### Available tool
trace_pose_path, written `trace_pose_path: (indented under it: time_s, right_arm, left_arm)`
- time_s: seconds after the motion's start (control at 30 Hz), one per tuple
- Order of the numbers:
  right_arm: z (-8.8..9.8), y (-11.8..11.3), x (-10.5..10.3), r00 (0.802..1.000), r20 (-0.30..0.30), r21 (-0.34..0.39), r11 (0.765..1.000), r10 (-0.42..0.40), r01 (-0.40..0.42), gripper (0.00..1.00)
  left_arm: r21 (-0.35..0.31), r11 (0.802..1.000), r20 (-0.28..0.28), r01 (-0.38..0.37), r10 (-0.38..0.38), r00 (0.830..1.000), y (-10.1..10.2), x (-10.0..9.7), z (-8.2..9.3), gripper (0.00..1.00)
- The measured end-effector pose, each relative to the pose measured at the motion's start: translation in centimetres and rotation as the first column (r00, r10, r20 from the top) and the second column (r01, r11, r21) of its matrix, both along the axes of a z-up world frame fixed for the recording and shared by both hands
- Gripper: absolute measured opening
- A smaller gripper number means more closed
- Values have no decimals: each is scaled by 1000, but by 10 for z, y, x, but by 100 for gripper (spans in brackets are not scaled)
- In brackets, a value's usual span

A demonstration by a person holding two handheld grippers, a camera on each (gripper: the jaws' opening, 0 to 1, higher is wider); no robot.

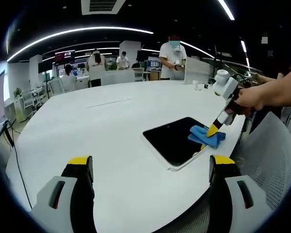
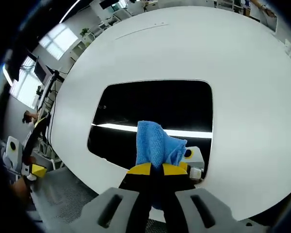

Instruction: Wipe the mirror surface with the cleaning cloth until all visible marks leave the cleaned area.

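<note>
Pinching the cloth (image 2: pixel 157 144), the right tongs (image 2: pixel 156 169) press it on the mirror (image 2: pixel 155 104) at its near edge, close to the counter (image 1: pixel 111 126) rim. Pushing sideways may slide the mirror off. The left tongs (image 1: pixel 150 167) hover spread, empty.

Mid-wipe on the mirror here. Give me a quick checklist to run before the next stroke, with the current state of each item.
1. Cloth held: ok. The right hand-held gripper is shut on the blue cloth.
2. Cloth on glass: ok. It lies on the mirror, near one edge.
3. Mirror flat on the white table: ok.
4. Left hand-held gripper out of the way: ok, open and off the mirror.
5. Marks remaining: cannot tell; the glass reflects a dark ceiling.
</note>
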State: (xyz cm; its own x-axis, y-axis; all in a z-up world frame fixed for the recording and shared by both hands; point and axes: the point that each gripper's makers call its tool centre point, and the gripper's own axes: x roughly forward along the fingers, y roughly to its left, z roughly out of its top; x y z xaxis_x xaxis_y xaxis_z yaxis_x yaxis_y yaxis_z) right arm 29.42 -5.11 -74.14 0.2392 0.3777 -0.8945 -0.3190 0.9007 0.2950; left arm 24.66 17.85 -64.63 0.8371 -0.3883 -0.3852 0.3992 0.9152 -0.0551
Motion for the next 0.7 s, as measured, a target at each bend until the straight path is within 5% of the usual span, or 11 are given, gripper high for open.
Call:
trace_pose_path:
  time_s: [0.7]
  right_arm:
    - [1, -1, -15, 999, 19, -15, 999, 42, -41, 0]
  left_arm:
    - [-7, 1000, -7, 2, -2, 1000, 0, -1, -1, 99]
